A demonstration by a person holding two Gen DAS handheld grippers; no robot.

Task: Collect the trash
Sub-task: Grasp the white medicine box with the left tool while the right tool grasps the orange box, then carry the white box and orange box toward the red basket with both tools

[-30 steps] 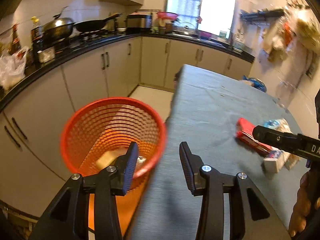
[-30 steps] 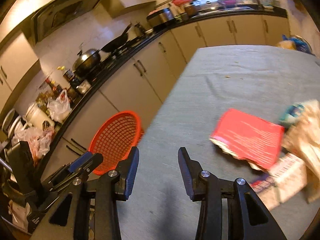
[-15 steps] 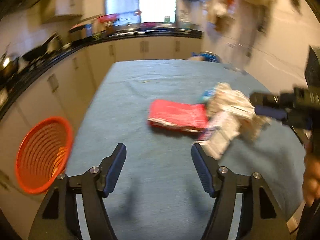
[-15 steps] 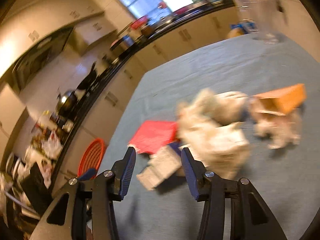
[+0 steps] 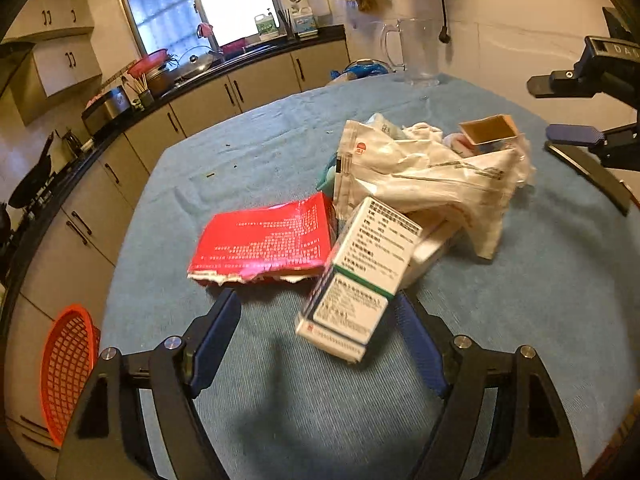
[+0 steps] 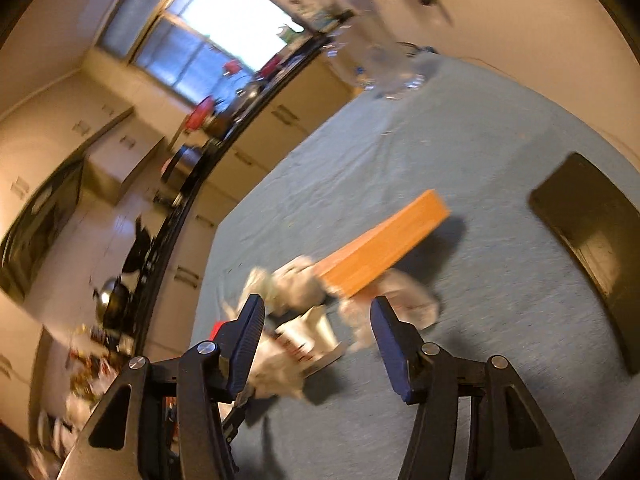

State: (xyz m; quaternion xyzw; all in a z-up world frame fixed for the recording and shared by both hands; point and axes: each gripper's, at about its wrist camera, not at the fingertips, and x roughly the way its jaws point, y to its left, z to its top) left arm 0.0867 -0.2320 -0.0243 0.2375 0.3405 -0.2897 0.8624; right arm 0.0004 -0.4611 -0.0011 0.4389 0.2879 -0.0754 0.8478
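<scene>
Both grippers have swung off the orange basket [image 5: 68, 376], now low at the left beside the tabletop [image 5: 560, 300], and onto the trash heap mid-tabletop, so I'd call this the approach for the next pick rather than a drop. A second ago the left gripper [image 5: 316, 336] hung over the basket; now its jaws are wide open and empty, straddling the white medicine box [image 5: 360, 276] that leans against the torn red packet [image 5: 266, 238] and white wrappers [image 5: 424, 176]. Right gripper [image 6: 316, 326], jaws likewise spread and empty, now points at crumpled paper [image 6: 296, 284] under the orange carton [image 6: 384, 248]; that view is blurred.
</scene>
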